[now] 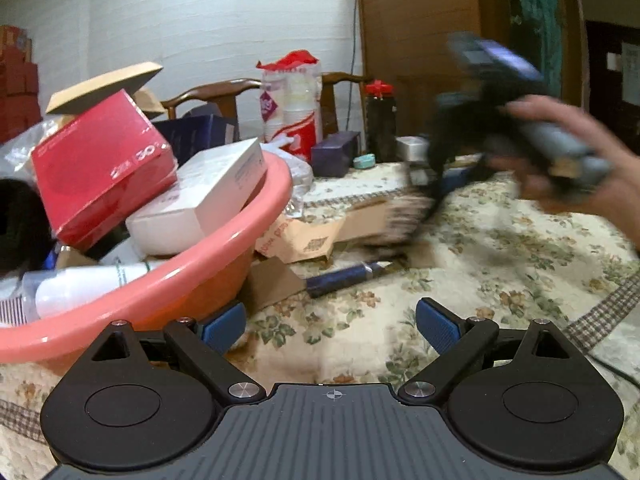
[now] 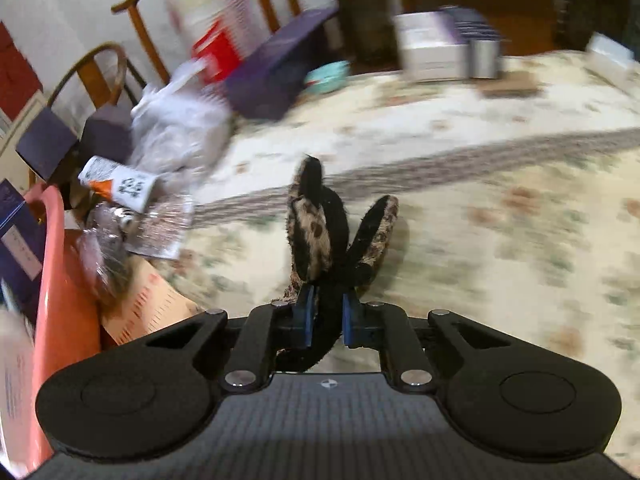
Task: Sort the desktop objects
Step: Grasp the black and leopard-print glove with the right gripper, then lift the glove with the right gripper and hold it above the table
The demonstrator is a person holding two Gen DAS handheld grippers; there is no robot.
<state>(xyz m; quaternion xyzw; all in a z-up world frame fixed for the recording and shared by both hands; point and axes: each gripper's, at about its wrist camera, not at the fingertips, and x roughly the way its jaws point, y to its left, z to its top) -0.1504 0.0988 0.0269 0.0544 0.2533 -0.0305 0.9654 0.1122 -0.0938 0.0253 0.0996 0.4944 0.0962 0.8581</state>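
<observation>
Left wrist view: your left tool (image 1: 330,326) is released, fingers wide apart, holding nothing. The pink basin (image 1: 224,240) sits just beside its left finger, piled high; the red box (image 1: 100,164) tilts on top and could slide out if you bump the rim. Open floral surface (image 1: 460,280) lies ahead and right of the tool.

Right wrist view: your right tool (image 2: 325,316) is clenched on the leopard-print fabric item (image 2: 320,232). The grip is near one end, so the fabric may slip loose in transit. Basin rim (image 2: 54,240) is left of the tool; clear room lies ahead and right.
</observation>
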